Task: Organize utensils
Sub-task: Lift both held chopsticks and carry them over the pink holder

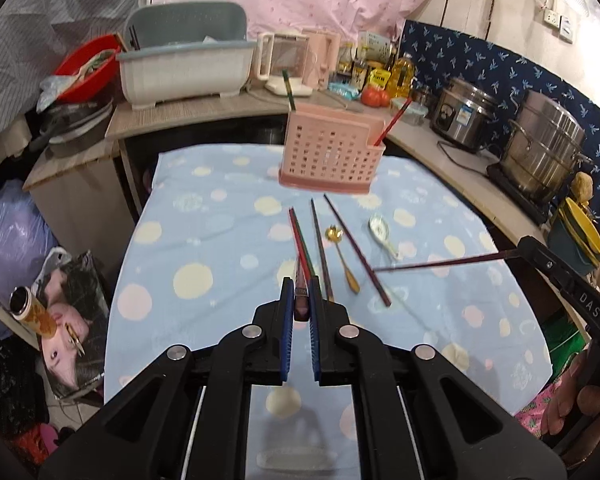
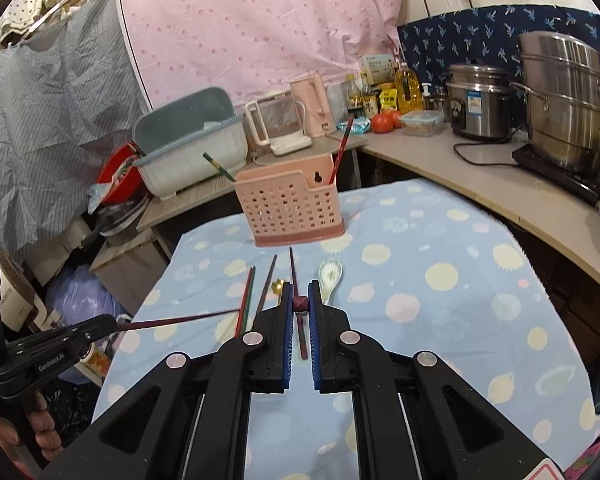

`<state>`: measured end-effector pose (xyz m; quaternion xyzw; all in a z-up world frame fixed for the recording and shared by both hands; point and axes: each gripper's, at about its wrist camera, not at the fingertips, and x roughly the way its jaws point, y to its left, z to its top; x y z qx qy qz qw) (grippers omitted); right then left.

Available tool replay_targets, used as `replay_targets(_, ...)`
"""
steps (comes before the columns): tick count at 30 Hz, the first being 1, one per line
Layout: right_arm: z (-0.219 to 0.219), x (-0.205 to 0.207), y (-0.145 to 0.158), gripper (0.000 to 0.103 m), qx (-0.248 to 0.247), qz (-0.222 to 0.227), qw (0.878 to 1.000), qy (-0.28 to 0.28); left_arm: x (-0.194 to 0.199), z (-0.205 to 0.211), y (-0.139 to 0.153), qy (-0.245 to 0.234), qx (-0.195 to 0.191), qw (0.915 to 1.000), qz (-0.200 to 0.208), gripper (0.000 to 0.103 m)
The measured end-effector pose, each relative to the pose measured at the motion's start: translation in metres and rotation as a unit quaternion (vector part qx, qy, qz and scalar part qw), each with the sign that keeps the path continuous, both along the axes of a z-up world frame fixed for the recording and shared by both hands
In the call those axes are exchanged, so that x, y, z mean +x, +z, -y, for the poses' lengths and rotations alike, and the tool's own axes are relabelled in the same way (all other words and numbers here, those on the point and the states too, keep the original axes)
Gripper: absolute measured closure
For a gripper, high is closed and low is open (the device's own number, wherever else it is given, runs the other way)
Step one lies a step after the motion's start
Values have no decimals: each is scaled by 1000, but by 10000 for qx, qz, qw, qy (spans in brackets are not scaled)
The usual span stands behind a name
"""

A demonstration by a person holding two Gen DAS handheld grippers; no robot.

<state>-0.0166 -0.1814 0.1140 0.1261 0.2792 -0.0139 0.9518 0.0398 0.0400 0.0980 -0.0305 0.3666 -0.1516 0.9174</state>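
Observation:
My left gripper (image 1: 301, 285) is shut on the butt of a dark red chopstick (image 1: 301, 303), held above the table; in the right wrist view this chopstick (image 2: 180, 319) sticks out of that gripper (image 2: 110, 322) toward the middle. My right gripper (image 2: 300, 289) is shut on another dark chopstick (image 2: 300, 303), which the left wrist view shows as a long shaft (image 1: 440, 263). A pink slotted caddy (image 1: 328, 156) stands at the table's far end, with a green and a red chopstick upright in it. Red and green chopsticks (image 1: 300, 236), two dark chopsticks, a gold spoon (image 1: 342, 256) and a white spoon (image 1: 382, 232) lie before it.
The table wears a blue dotted cloth (image 2: 440, 300). Behind it runs a counter with a grey dish tub (image 2: 188, 148), a pink kettle (image 2: 310, 108), bottles, tomatoes, a rice cooker (image 2: 476, 104) and a steel steamer pot (image 2: 560, 96). Bags and clutter lie on the floor at the left.

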Motion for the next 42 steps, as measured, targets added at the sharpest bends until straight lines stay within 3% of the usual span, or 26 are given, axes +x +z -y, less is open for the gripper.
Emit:
replay_targets(14,11,17,33,96,-72,333,9994,-60,34,10,51,78,-58,9981,616,96)
replay_targets(24,28,54,65,96,-5,605,9981,-87,70,28,90,-11,-139,9947,1017,96)
replay_targets(32,41,100,103,96,-38,972,9950,-210,104,48,138,-11,-277,9877,1539,96)
replay_targets(42,46,183,146,96,21,1358,9902,-322,174,73,193,116,-548,9761,2099,96)
